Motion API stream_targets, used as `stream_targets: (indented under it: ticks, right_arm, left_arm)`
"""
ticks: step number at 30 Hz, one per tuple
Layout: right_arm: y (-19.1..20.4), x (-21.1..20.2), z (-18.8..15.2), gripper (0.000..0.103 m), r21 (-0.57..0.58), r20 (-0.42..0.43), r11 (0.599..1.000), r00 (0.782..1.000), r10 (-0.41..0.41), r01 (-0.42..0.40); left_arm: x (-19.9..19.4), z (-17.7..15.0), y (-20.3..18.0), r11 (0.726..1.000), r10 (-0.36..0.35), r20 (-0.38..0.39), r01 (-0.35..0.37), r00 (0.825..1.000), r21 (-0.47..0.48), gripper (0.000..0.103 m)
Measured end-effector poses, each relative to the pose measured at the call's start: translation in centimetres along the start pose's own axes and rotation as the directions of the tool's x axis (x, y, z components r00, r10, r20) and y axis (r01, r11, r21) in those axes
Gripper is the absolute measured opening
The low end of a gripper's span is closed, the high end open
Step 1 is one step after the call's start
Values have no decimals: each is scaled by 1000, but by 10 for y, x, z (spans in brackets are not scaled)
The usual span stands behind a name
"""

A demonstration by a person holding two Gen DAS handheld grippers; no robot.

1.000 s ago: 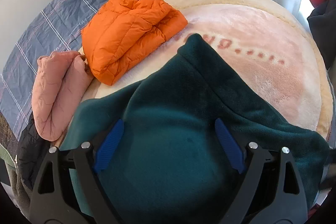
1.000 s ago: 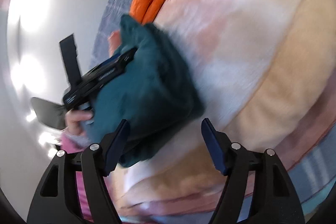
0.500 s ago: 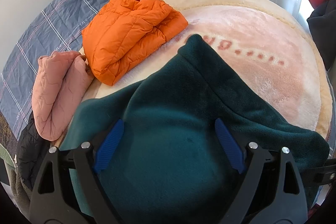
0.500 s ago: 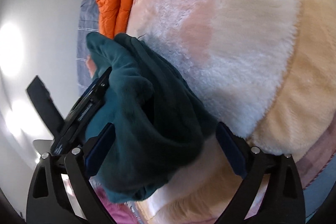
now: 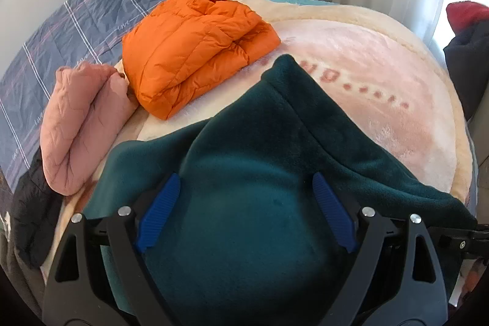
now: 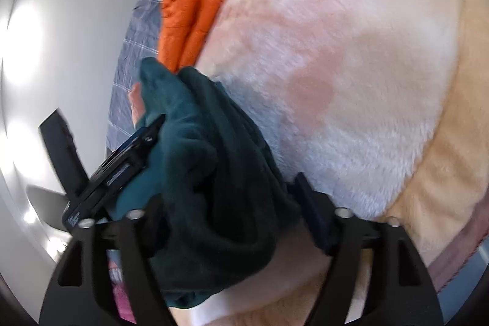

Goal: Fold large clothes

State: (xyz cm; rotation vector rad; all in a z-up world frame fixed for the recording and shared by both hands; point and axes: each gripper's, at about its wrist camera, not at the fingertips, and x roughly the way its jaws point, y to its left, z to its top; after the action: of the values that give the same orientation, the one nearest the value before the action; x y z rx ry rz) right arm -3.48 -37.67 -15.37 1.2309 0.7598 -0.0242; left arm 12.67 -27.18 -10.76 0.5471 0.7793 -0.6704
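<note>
Matt teal fleece [image 5: 250,203] on plush blanket [image 5: 382,87]; orange puffer jacket [image 5: 195,42] faintly glossy

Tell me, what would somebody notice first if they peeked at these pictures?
Probably the bright orange puffy jacket, folded up on the far left part of the fluffy pink blanket. Next comes the big dark green fleece, bunched up close to the cameras. A folded pink jacket sits at the blanket's left edge, beside the orange one.

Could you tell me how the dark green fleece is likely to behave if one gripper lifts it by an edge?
The dark green fleece would probably droop and unfold: it already slumps in soft, thick folds on the plush blanket. Its fuzzy pile should grip the fingers rather than slip. It looks bulky, so likely somewhat weighty, and one pinch may not catch every layer.
</note>
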Motion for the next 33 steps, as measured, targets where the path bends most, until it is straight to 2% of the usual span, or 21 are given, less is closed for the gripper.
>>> stream_targets:
  ticks: [1,4,5,6,9,16,18,20,23,24,26,27,28,29,31,32,33]
  right_arm:
    - [-4,5,1,83,30,-12,999,1000,21,-20]
    - [0,12,3,87,8,-19,1000,1000,17,-17]
    - [3,17,3,85,0,-20,1000,1000,16,-16]
    - [4,19,4,76,-7,-18,1000,1000,25,-26]
    - [4,13,5,61,-39,-2,998,999,39,-39]
    - [6,6,-1,60,-140,19,990,1000,15,-12]
    - [9,6,-1,60,-167,31,986,1000,3,2]
    - [13,3,-3,60,-205,58,978,998,-17,29]
    - [18,1,-6,59,-259,82,964,996,-33,53]
    - [18,1,-6,59,-267,87,962,996,-36,58]
    - [16,1,-6,59,-263,87,963,996,-28,50]
    - [15,2,-5,59,-260,84,965,996,-20,42]
    - [13,2,-5,59,-259,82,965,996,-15,36]
    - [11,0,-6,59,-260,79,965,997,-9,29]
    - [12,1,-5,60,-259,70,966,998,1,17]
    - [13,2,-4,61,-256,66,967,998,5,12]
    - [12,1,-5,63,-250,61,968,998,8,7]
  left_arm:
    - [0,0,-1,1000,4,2,-4,1000,2,90]
    - [0,0,3,1000,-16,3,16,1000,-13,90]
    - [0,0,4,1000,-17,3,17,1000,-15,90]
    - [0,0,4,1000,-16,3,16,1000,-15,90]
    - [0,0,4,1000,-14,3,14,1000,-13,90]
    - [-10,-3,6,1000,-13,33,14,999,-19,90]
    - [-17,-4,11,999,-23,48,25,999,-39,90]
    - [-33,-9,28,992,-55,93,65,994,-109,90]
    - [-52,-25,61,961,-143,173,178,975,-210,91]
    - [-57,-33,75,952,-115,196,164,974,-257,100]
    - [-58,-48,97,935,-3,197,73,980,-346,101]
    - [-55,-55,107,923,4,192,71,981,-378,101]
    - [-50,-62,116,907,-17,185,93,983,-411,101]
    - [-41,-71,128,874,-78,181,154,980,-460,101]
    - [-30,-85,143,804,-172,219,265,961,-532,101]
    - [-25,-88,147,785,-194,234,294,953,-545,101]
    - [-22,-89,148,788,-196,242,300,950,-538,101]
